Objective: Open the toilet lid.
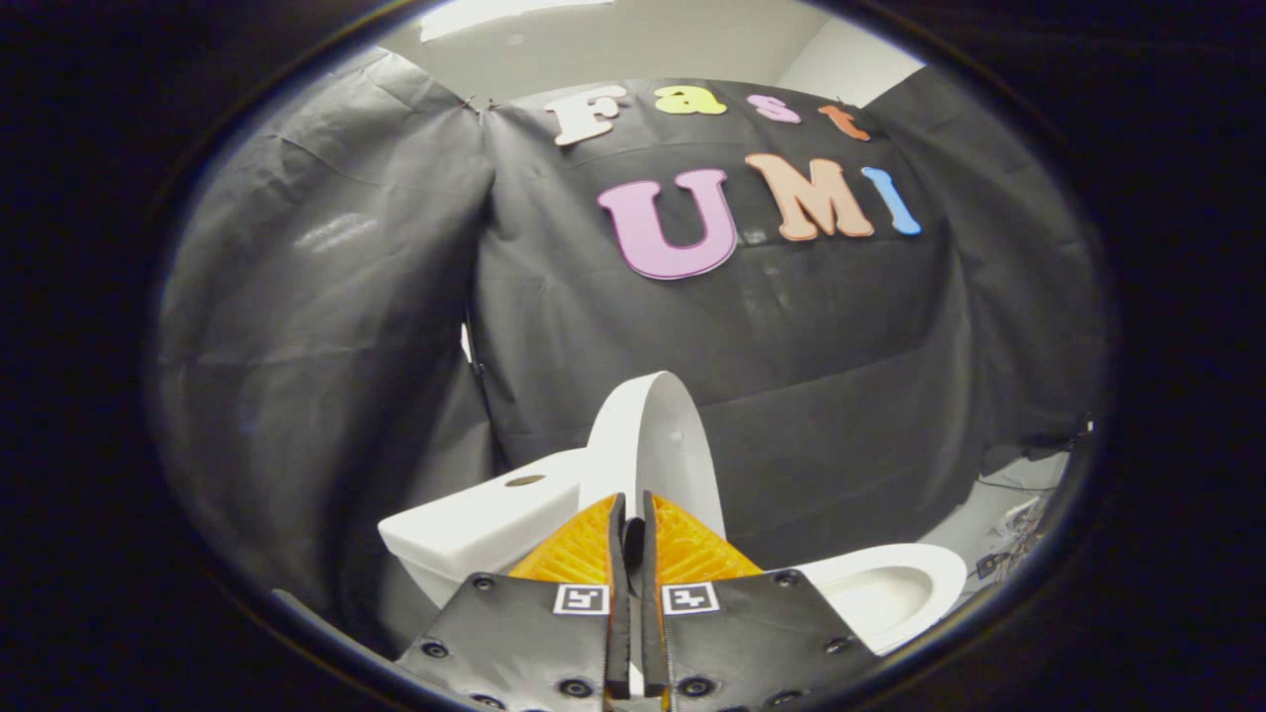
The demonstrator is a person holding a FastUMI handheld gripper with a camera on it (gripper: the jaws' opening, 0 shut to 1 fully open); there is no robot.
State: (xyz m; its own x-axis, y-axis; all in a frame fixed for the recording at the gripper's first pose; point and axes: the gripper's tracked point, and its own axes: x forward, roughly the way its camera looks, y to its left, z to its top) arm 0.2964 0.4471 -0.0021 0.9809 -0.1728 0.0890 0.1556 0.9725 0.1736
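- My gripper (633, 514) sat at the bottom centre of the frame with its jaws drawn narrow, only a thin dark slit between the two orange fingers (579, 549). I could not tell for sure whether anything was pinched in that slit, because the lid's lower edge ran straight down behind the fingertips.
- The toilet lid (658, 435) stood just beyond the tips, at centre and slightly above them, raised almost upright with its thin white edge turned toward me. I judged I held the fingers close so as to grip or push that thin edge rather than cup the broad face (a narrow slit suits a thin rim).
- The lid leaned back toward the tank (475, 524), the white block at lower left of the fingers with a round button on its top. That, I judged, was where the lid was meant to rest, so the opening looked nearly done.
- The bowl (890, 593) lay open at lower right of the fingers, its seat rim bare because the lid was up off it.
- The black cloth wall (326, 326) filled the upper frame behind the toilet, and a pale floor (999, 514) with some cables showed at far right.
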